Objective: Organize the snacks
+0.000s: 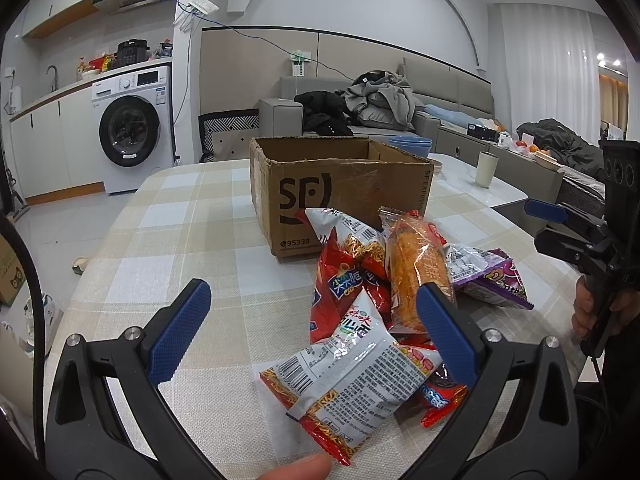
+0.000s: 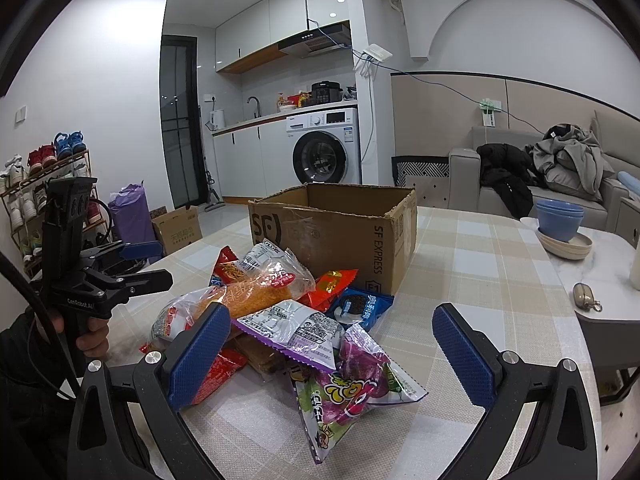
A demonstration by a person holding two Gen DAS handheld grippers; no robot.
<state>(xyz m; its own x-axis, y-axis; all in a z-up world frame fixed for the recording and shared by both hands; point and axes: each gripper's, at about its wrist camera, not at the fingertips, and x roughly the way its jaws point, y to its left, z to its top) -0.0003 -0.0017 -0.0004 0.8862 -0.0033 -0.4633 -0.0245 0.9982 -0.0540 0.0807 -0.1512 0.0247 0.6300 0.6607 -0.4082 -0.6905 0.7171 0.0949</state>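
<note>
On the checked tablecloth (image 1: 168, 232) a heap of snack packets (image 1: 384, 296) lies just before the open cardboard box (image 1: 336, 188), touching its front wall. Behind the box stands a sofa (image 1: 400, 120) piled with clothes (image 1: 376, 96). A washing machine (image 1: 132, 124) stands far left; stacked bowls (image 2: 559, 220) sit right of the box.

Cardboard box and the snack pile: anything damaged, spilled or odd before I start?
The cardboard box has a torn, ragged top rim and no flaps, but stands upright. The snack packets lie in a loose overlapping heap in front of it; none looks burst or spilled.
</note>
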